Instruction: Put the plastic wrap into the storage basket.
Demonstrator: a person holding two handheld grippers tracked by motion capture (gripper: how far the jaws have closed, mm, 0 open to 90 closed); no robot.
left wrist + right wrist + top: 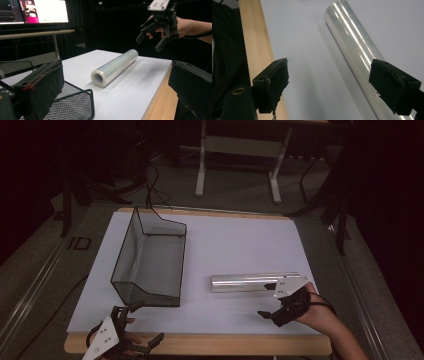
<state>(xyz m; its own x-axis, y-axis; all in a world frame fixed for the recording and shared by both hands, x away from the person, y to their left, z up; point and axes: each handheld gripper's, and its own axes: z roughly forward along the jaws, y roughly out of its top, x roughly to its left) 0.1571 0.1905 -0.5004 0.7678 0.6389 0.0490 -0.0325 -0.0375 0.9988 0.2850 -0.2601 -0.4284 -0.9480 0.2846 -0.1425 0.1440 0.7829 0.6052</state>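
Holding my left gripper [142, 324] low at the near table edge, jaws spread, empty, just before the basket [150, 257]. Right gripper [270, 307]: jaws wide apart, empty, hovering above the near-right of the white board [225, 240]. Roll [255, 282]: clear film, lying flat right of the basket, long axis left to right across the board, just beyond my right jaws. Right hand [312, 312] much the nearer; its span must straddle the roll crosswise.

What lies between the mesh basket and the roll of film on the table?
Nothing: between the mesh basket and the roll of film the high view shows bare white table.
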